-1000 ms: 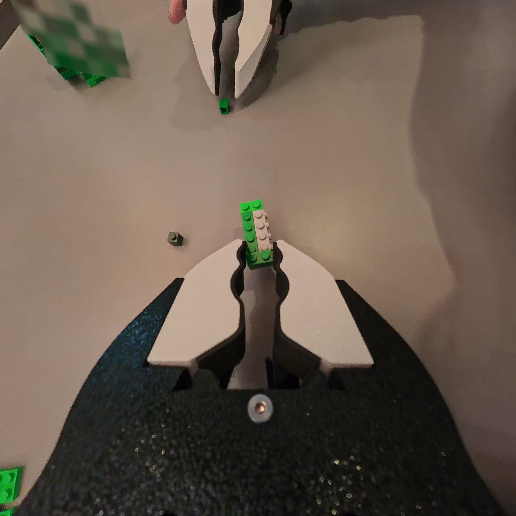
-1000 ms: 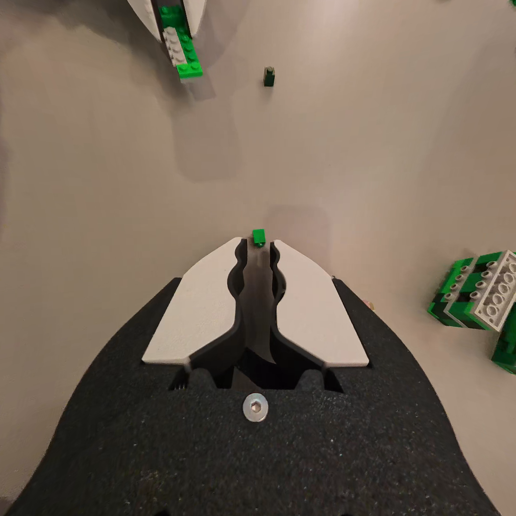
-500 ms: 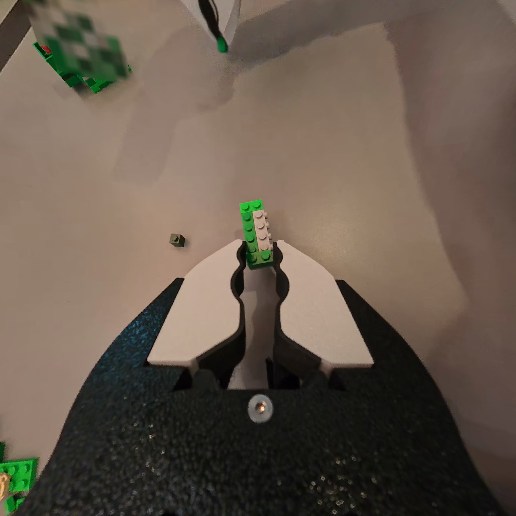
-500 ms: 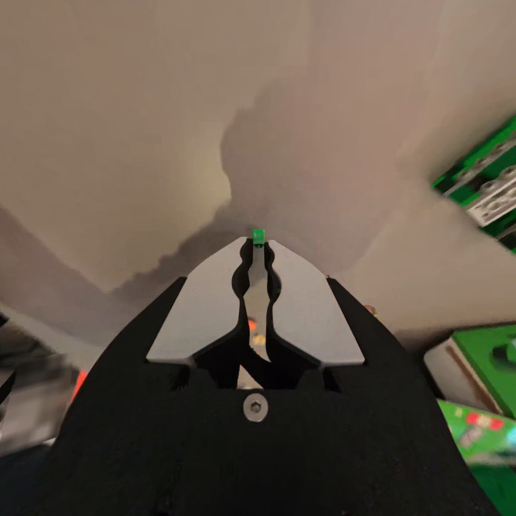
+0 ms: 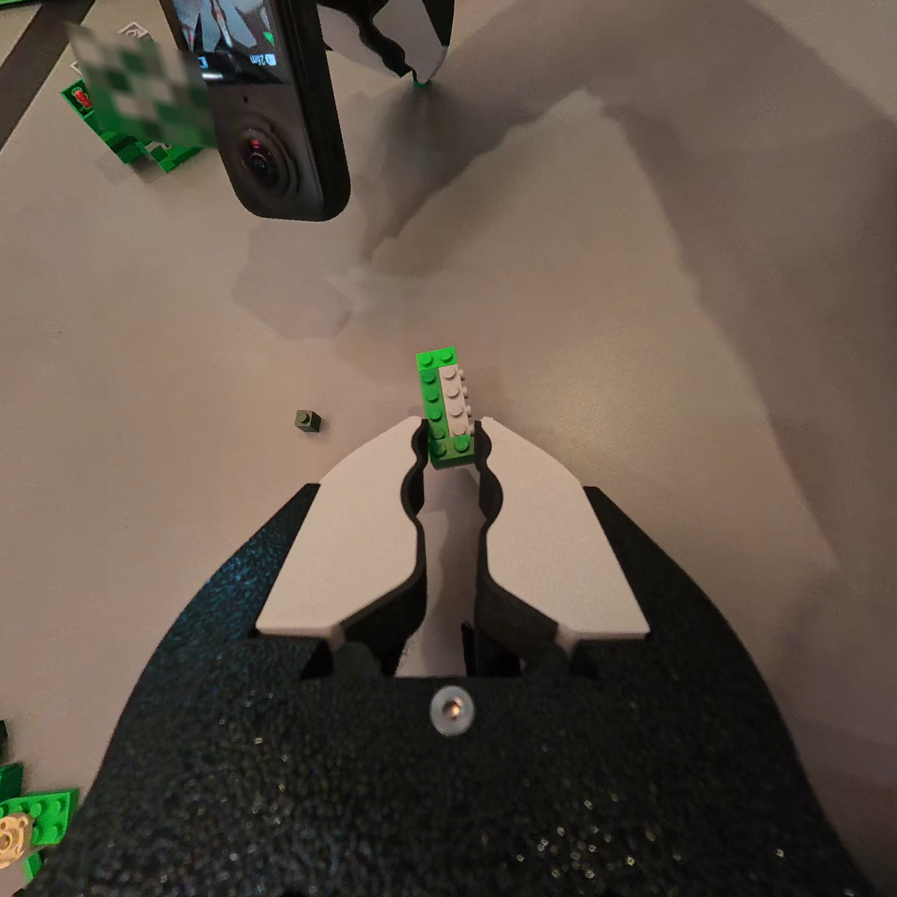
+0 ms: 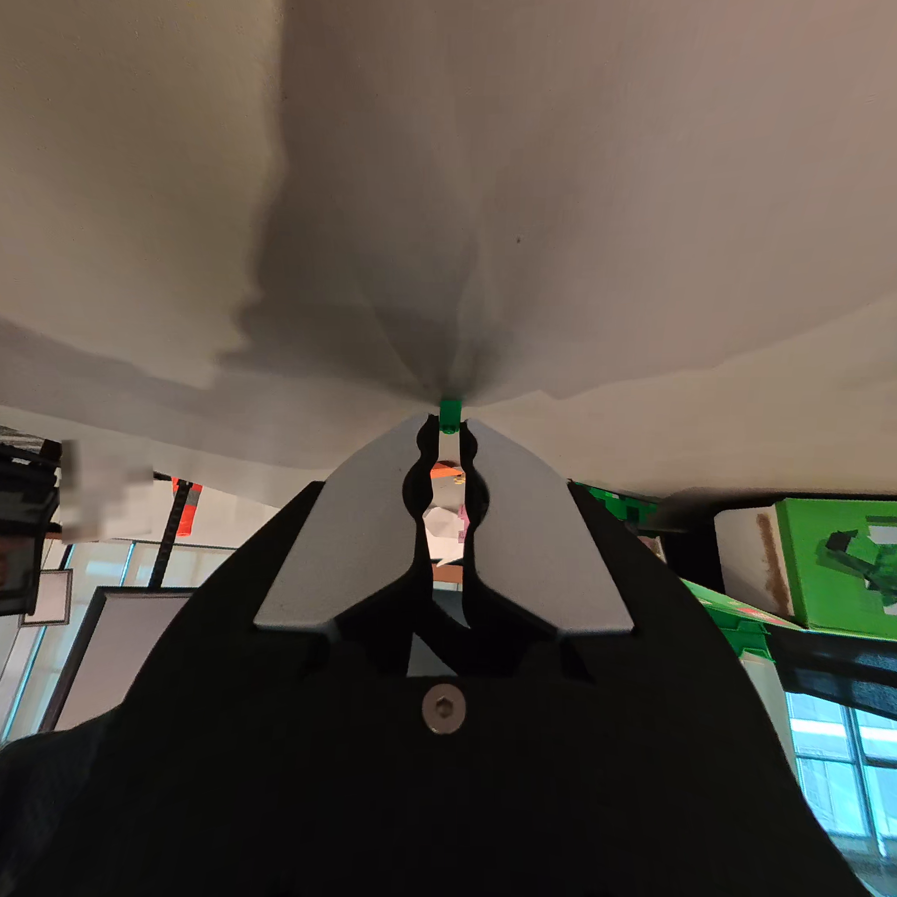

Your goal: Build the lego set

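My left gripper is shut on a long green and grey brick assembly and holds it studs-up above the table. A small dark green brick lies on the table just left of it. My right gripper is shut on a tiny bright green brick and is turned over, with the brick's end touching the table. That gripper also shows at the top of the left wrist view, with its black camera pointing down.
A green brick build, partly under a mosaic patch, sits at the far left. Loose green plates and a tan piece lie at the near left. Green set boxes show at the right of the right wrist view. My right fingertips sit around 25 cm from my left ones.
My right gripper has tipped over with the tiny green brick, so its view swung from the table toward the room. My left gripper and its assembly have stayed still.
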Demonstrator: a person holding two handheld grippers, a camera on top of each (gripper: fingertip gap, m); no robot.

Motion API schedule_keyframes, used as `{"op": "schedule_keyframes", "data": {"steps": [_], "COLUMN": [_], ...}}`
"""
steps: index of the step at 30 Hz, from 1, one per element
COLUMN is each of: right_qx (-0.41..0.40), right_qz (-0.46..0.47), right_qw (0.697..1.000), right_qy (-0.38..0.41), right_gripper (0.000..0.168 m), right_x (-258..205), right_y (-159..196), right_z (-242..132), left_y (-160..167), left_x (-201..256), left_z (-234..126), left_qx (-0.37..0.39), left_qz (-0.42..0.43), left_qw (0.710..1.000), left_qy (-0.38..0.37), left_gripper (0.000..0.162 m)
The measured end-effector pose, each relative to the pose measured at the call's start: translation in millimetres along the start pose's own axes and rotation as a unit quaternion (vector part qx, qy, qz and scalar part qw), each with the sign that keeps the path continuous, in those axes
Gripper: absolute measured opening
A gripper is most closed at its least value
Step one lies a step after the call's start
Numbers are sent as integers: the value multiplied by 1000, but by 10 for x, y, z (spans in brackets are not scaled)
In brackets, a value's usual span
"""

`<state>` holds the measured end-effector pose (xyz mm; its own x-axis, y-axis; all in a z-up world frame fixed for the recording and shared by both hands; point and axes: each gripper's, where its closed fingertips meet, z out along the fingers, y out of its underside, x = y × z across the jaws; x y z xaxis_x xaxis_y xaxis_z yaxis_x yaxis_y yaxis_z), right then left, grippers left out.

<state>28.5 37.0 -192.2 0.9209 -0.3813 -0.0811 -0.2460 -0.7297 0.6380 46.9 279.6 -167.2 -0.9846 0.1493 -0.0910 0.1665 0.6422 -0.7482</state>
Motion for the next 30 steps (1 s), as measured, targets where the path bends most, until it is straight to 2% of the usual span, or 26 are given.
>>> {"op": "schedule_keyframes", "data": {"steps": [1,15,19,21,24,27,30], "right_qx": [2,38,51,99,220,383,501], "right_qz": [-1,3,6,7,36,66,90], "right_qw": [1000,999,998,993,969,911,848], "right_qy": [1,24,37,68,103,139,148], "right_gripper": [7,11,18,23,27,27,27], "right_x": [1,38,46,66,-1,-30,-45], "right_y": [-3,-36,-14,-29,0,10,50], "right_z": [-1,9,7,-26,-88,-183,-226], "left_y": [0,17,17,17,9,-9,-45], "left_x": [2,31,36,38,38,39,56], "left_z": [0,37,40,40,38,34,36], "left_qx": [0,-8,-8,-7,-3,2,15], "left_qz": [0,0,0,0,-1,1,-1], "left_qw": [1000,1000,1000,1000,1000,1000,1000], "left_qy": [0,10,11,12,13,13,20], "left_gripper": [17,17,17,17,17,17,17]}}
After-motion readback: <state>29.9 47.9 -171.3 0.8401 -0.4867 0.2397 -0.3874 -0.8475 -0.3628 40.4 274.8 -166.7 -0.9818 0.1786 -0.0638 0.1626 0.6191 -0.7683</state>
